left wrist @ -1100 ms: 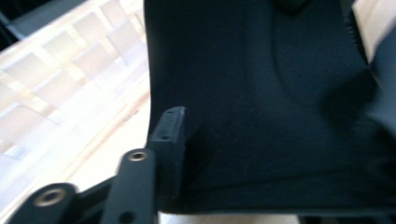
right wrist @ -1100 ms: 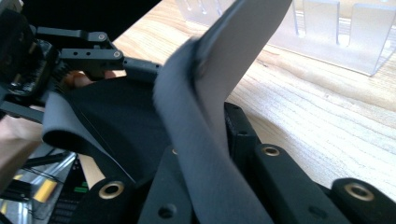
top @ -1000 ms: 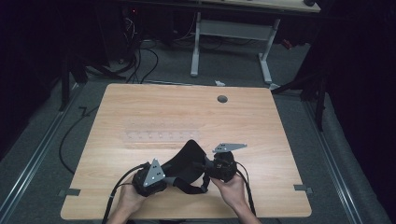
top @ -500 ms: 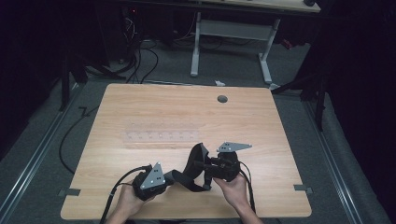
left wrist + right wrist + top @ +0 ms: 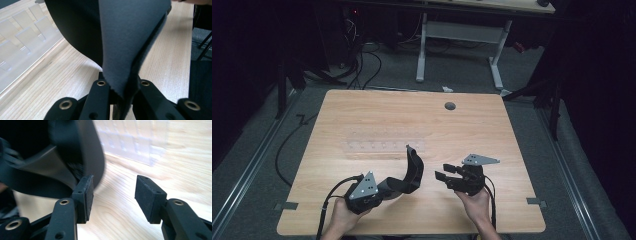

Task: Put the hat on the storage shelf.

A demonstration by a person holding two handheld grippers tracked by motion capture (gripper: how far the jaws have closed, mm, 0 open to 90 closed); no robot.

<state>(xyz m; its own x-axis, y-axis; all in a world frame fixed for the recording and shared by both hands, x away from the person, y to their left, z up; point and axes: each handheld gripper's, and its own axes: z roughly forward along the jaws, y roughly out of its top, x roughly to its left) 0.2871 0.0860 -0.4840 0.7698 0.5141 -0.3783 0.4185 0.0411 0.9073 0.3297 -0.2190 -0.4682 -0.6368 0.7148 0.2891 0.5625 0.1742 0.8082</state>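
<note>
A black fabric strap (image 5: 411, 172) curls upward from the near middle of the wooden table (image 5: 412, 120). My left gripper (image 5: 384, 186) is shut on one end of the strap; in the left gripper view the grey-lined fabric (image 5: 125, 45) rises from between the jaws. My right gripper (image 5: 443, 172) is open just right of the strap and holds nothing. In the right gripper view its two pads (image 5: 86, 197) stand wide apart, with the strap (image 5: 60, 160) just beyond the left pad.
A clear plastic rack (image 5: 384, 148) lies flat on the table behind the strap. A round grommet hole (image 5: 450, 106) sits near the far edge. Cables trail from both grippers off the near edge. Another table's legs (image 5: 459, 35) stand on the floor beyond.
My right gripper has let go of the strap and moved right, now open. The left gripper has kept its hold, and the strap's free end now curls upward.
</note>
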